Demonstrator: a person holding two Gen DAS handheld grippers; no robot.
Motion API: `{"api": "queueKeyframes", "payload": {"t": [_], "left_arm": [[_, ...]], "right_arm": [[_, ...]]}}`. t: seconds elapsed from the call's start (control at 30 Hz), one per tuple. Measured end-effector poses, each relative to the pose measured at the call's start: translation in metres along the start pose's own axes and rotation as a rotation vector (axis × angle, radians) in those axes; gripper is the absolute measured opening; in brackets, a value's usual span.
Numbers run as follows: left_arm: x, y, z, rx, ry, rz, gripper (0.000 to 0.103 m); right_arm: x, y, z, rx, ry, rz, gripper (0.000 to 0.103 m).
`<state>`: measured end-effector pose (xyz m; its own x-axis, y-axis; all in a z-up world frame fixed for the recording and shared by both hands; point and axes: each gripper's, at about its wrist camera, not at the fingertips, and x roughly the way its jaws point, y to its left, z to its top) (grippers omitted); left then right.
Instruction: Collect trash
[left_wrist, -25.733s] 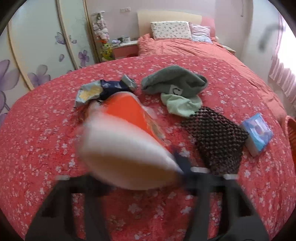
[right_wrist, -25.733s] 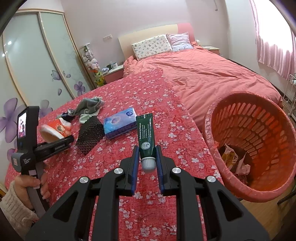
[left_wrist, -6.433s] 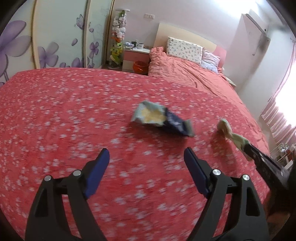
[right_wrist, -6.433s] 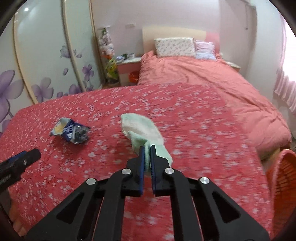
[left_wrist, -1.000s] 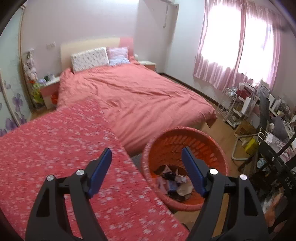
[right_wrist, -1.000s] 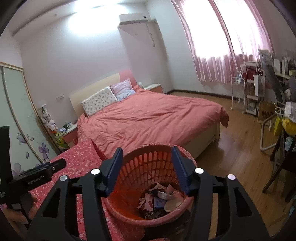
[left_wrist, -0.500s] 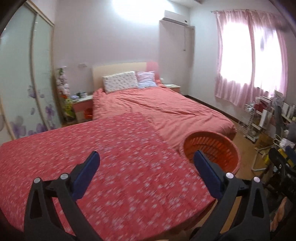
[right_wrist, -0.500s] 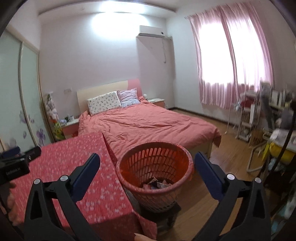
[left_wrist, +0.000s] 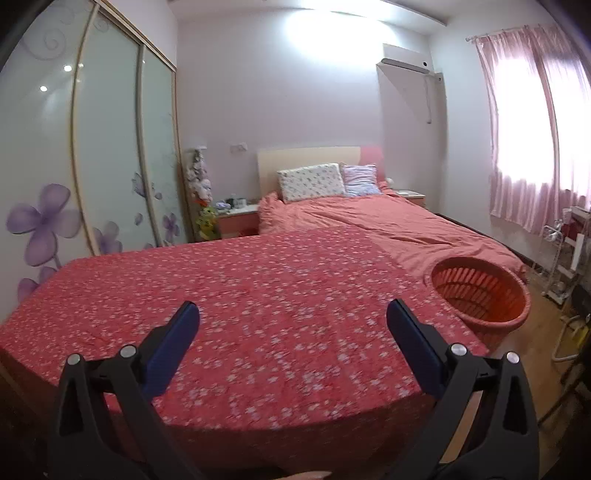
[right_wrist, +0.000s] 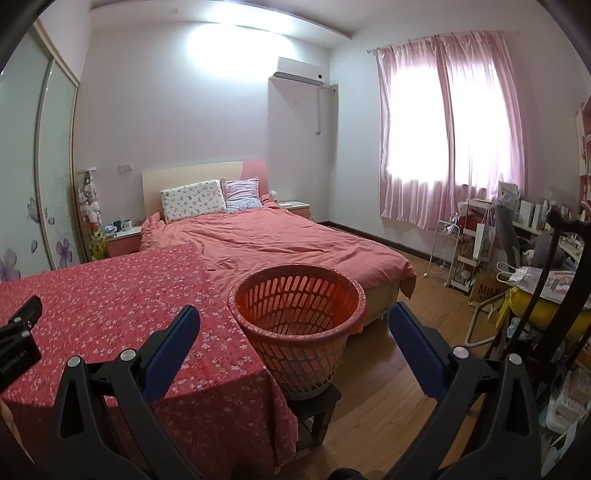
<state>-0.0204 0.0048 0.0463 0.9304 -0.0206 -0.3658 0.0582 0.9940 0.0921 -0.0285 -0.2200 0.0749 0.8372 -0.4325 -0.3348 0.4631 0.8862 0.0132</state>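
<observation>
Left gripper (left_wrist: 291, 314): jaws spread wide, nothing between them, over the floral cloth.
Right gripper (right_wrist: 293, 317): jaws wide apart, empty, aimed at the basket.
Left unit seen from right view: black body at left edge, white lettering too blurred to read.
Table cloth (left_wrist: 258, 295): red, small white flowers, bare surface.
Basket (right_wrist: 299, 336): orange slotted plastic, on a dark stool (right_wrist: 314, 402) beside the table's right edge; contents not visible.
Brown bag (right_wrist: 484, 291): dark print, partly cut off, unreadable.
Bed (right_wrist: 280, 236): pink duvet, two pillows.
</observation>
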Motion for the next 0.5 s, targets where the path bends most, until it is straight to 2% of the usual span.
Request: {"api": "queueKeyframes", "payload": {"t": [0.5], "left_arm": [[0.0, 0.011, -0.025, -0.045, 0.06, -0.006, 0.099]], "right_arm": [[-0.008, 0.016, -0.019, -0.024, 0.077, 0.013, 0.101]]}}
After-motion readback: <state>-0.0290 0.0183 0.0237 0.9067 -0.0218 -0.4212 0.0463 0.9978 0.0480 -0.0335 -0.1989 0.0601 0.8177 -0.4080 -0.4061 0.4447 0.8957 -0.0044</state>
